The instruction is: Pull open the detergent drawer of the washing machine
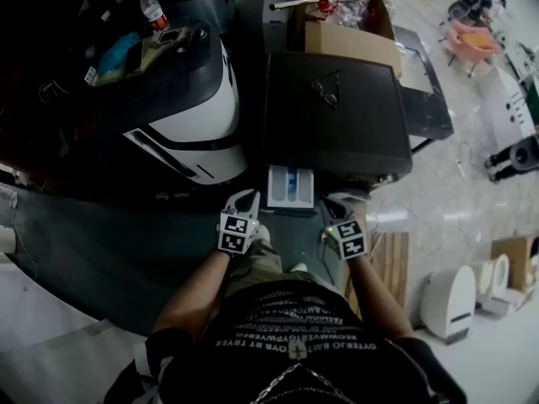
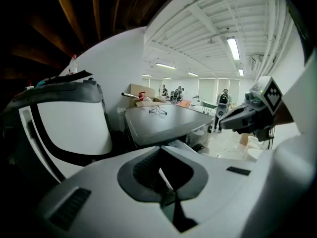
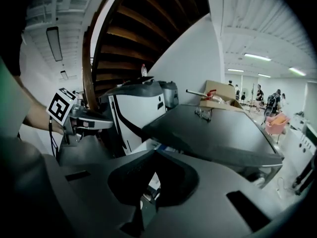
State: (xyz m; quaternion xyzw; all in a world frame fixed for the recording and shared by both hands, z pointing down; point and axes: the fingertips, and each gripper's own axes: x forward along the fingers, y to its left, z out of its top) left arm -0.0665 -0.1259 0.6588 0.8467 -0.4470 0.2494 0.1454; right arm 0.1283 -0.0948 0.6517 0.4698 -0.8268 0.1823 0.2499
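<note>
The washing machine (image 1: 337, 112) has a dark top and stands in front of me. Its white detergent drawer (image 1: 290, 186) sticks out of the front, open, with blue compartments showing. My left gripper (image 1: 247, 199) hovers just left of the drawer, apart from it, its jaws together with nothing between them (image 2: 166, 182). My right gripper (image 1: 341, 202) hangs just right of the drawer, jaws also together and empty (image 3: 148, 195). Both point over the machine's top (image 2: 163, 120).
A white and black appliance (image 1: 189, 99) stands left of the machine, with a bottle (image 1: 152, 8) on it. Glasses (image 1: 327, 89) lie on the machine's top. A cardboard box (image 1: 349, 23) sits behind. A wooden board (image 1: 392, 259) and a white unit (image 1: 446, 297) are at the right.
</note>
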